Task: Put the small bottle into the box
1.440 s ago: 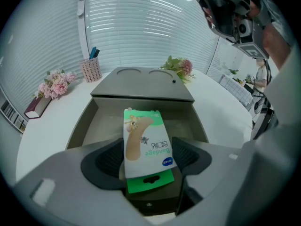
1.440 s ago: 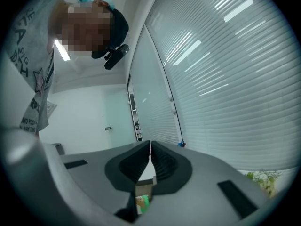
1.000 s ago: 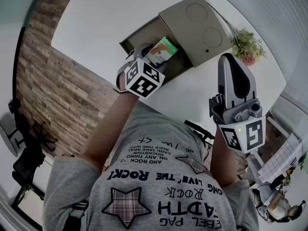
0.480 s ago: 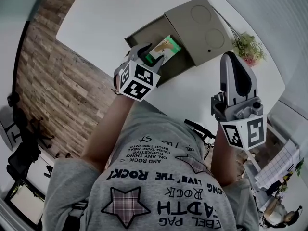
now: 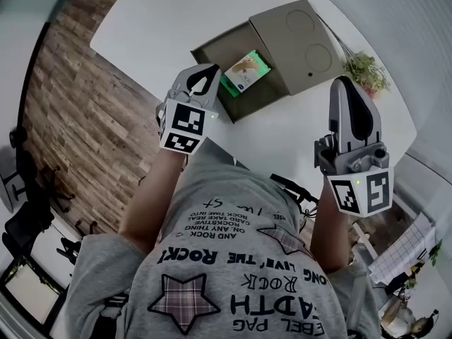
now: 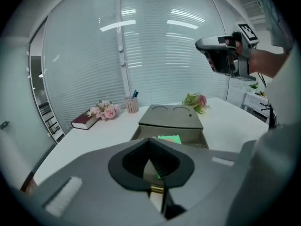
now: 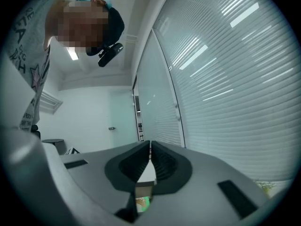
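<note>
The small green-and-white bottle (image 5: 244, 73) lies on its side inside the open grey-brown cardboard box (image 5: 215, 51), towards the side where the flat lid (image 5: 293, 37), stamped with two circles, folds back onto the white tabletop (image 5: 162, 13); in the left gripper view the bottle (image 6: 170, 139) shows as a green patch just behind the box's near wall (image 6: 190, 135). The left tongs (image 5: 210, 70) hang over the near edge of the box, tilted downward and clear of the bottle; their jaws have just been closing and now meet tip to tip with nothing between them, as the left gripper view (image 6: 150, 141) shows. The right tongs (image 5: 347, 85) are held about level out over the right part of the tabletop, well apart from the box; their jaws are likewise pressed together and empty (image 7: 150, 145), pointing towards a wall of slatted window blinds (image 7: 225, 79). Beside the lid's far corner lies a bunch of green and pink flowers (image 5: 364, 69); the left gripper view also shows a second pink posy (image 6: 106, 110), a dark red book (image 6: 84, 121) and a small cup of pens (image 6: 132, 105) at the tabletop's far edge. A wooden plank floor (image 5: 70, 119) runs beneath.
</note>
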### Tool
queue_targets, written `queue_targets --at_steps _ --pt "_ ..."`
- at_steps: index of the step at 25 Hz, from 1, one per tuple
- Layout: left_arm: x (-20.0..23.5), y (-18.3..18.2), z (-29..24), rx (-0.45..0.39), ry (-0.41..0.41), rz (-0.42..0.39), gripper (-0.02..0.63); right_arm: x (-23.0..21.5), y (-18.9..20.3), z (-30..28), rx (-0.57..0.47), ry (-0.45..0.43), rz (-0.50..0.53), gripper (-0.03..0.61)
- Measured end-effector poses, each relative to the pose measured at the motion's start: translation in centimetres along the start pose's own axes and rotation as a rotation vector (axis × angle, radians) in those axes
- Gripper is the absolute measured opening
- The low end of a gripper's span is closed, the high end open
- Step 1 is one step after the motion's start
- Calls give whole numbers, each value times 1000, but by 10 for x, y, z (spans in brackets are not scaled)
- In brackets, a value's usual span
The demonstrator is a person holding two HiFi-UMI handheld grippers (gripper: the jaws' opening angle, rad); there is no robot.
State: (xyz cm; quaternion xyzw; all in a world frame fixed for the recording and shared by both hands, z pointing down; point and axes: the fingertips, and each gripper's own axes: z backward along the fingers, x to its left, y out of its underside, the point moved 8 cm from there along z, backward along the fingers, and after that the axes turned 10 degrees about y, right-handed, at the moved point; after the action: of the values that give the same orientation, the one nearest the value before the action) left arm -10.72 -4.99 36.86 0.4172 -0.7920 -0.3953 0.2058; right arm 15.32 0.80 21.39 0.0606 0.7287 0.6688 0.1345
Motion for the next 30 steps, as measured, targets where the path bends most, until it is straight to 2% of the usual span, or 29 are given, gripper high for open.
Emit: queue_targets --at_steps 4,9,16,20,24,27,30 --pt "5 -3 19 -108 -38 22 11 -5 0 5 1 10 13 15" --pt "1 2 35 -202 -33 -12 9 -6 1 6 3 14 32 15" --pt "-7 14 47 -322 9 21 9 -14 16 8 28 37 59 15" --pt "-5 20 53 -402 34 73 9 -20 27 8 65 58 83 15" --pt "0 35 55 -414 40 109 9 -25 42 8 110 75 101 15" --pt "3 45 53 -381 43 121 9 -30 53 8 146 83 107 15" --pt "3 52 48 -304 19 45 9 -36 68 5 190 86 106 15"
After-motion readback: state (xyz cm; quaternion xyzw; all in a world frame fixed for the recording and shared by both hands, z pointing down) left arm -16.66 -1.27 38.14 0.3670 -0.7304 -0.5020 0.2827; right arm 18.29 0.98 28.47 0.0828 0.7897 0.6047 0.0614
